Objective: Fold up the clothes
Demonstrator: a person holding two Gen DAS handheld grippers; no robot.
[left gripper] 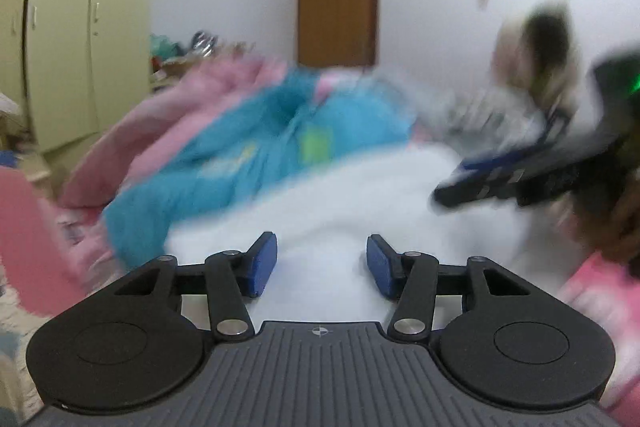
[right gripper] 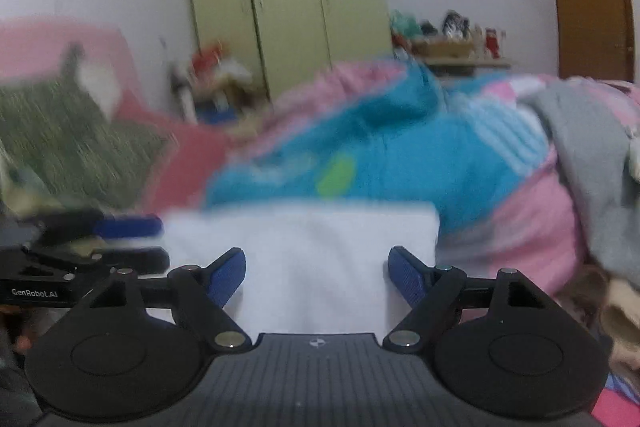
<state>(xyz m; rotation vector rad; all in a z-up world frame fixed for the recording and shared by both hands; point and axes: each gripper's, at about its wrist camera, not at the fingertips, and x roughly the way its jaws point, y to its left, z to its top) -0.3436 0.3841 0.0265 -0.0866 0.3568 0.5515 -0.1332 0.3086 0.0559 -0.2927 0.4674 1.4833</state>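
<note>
Left wrist view was badly blurred: the left gripper [left gripper: 321,264] had its fingers spread, nothing between them, over a folded white cloth [left gripper: 360,203] on the bed. A blue garment [left gripper: 240,147] and pink blanket [left gripper: 160,123] lay behind. Right wrist view showed the right gripper [right gripper: 316,275], fingers spread wide over the same cloth; a grey garment [right gripper: 588,163] was cut off at the right.

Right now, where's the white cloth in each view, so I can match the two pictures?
Left wrist: white cloth lies lower centre, just beyond the open tongs, blurred.
Right wrist: white cloth lies lower centre, reaching between the open tongs.
Shared landmark: the blue garment right behind it, with the green patch.
</note>
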